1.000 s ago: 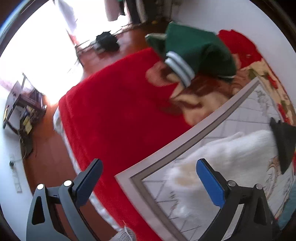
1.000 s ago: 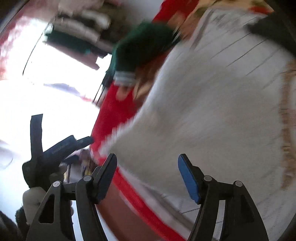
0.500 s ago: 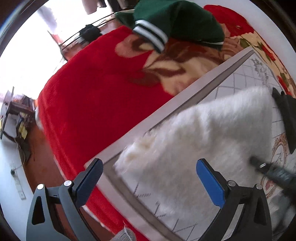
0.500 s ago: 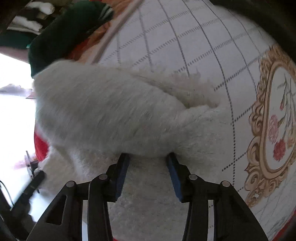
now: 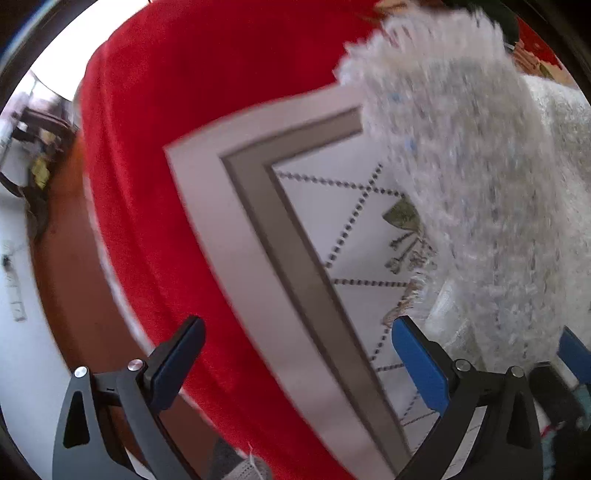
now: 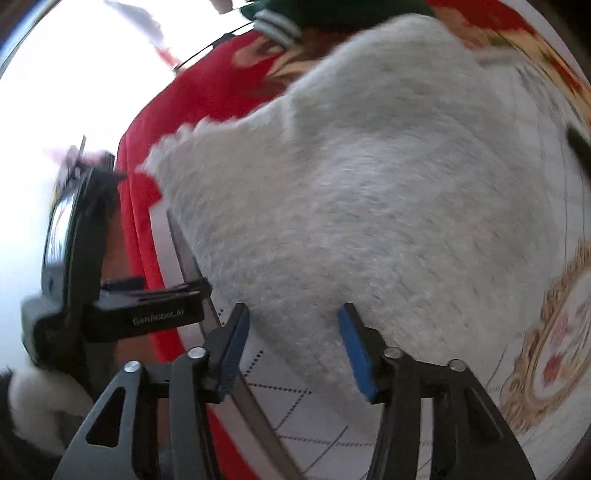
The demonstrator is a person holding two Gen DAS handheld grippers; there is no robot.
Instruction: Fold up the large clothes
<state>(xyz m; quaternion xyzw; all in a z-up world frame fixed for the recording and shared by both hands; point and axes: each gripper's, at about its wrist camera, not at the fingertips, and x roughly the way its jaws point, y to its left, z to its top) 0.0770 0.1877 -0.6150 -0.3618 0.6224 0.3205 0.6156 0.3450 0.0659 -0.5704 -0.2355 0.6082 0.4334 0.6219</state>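
Observation:
A white fluffy garment (image 6: 369,184) lies on a white patterned mat (image 6: 535,369) on a red blanket. My right gripper (image 6: 293,347) stands half open with the garment's near edge between its blue pads, the pads apart from the cloth. In the left wrist view the garment (image 5: 480,184) hangs blurred at the right, above the mat (image 5: 332,206). My left gripper (image 5: 295,365) is wide open and empty over the mat's grey-bordered corner, left of the garment. The left gripper's body also shows in the right wrist view (image 6: 110,295) at the left.
The red blanket (image 5: 177,129) covers the bed and drops to a brown wooden floor (image 5: 74,288) at the left. A green garment with white stripes (image 6: 291,18) lies at the far edge. Furniture (image 5: 37,155) stands by the left wall.
The garment has been lifted and swung toward the near left corner of the mat. My right gripper has opened wider than half a second ago. My left gripper has dropped nearer the mat's corner.

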